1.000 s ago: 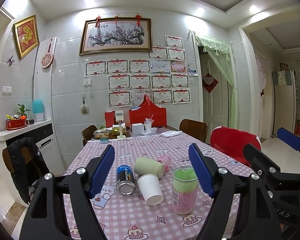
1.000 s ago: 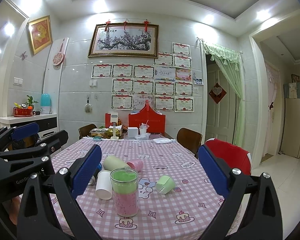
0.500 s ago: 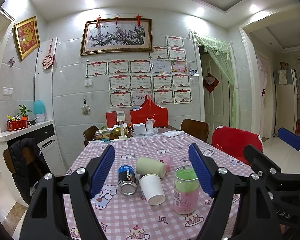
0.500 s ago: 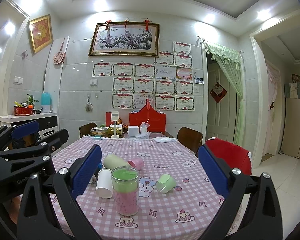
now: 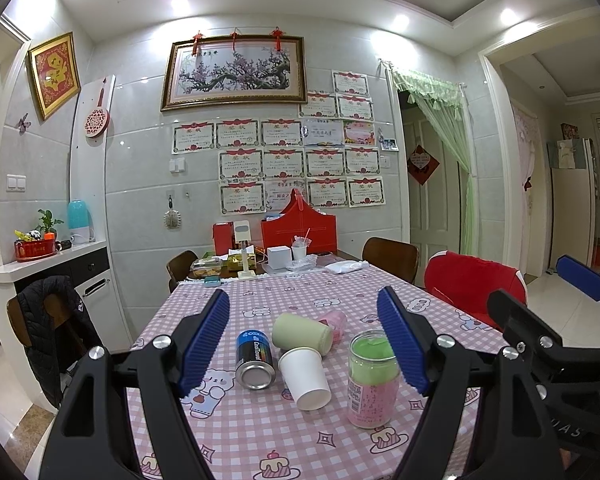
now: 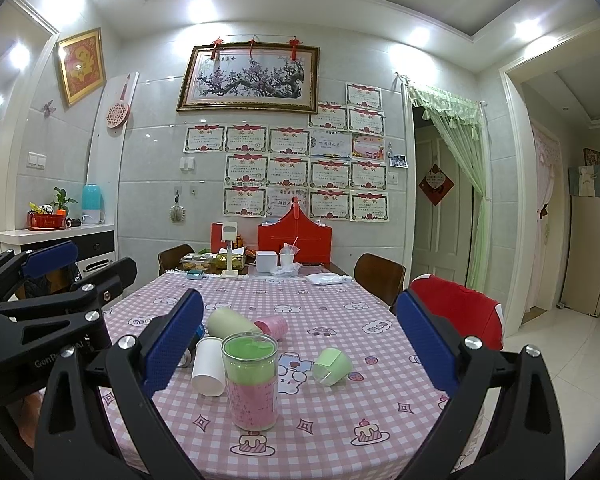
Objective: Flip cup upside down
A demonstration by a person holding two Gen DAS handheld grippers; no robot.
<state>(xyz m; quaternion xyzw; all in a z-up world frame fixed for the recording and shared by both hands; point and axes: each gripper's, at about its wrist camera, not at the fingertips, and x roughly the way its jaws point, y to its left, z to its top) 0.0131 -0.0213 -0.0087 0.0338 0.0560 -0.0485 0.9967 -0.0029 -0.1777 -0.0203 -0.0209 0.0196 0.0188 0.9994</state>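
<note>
The white cup lies on its side at lower centre of the counter, touching the can and beige cup; jar just right. Left gripper and right gripper hover, fingers apart, empty.

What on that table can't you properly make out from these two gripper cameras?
- Blue can: right wrist view, mostly hidden behind the right gripper's blue pad and the white paper cup.
- Pink cup: left wrist view, half hidden behind the pale green tumbler.
- Jar label: both views, print too small.
- Table's near edge: cut off by both frames.
</note>
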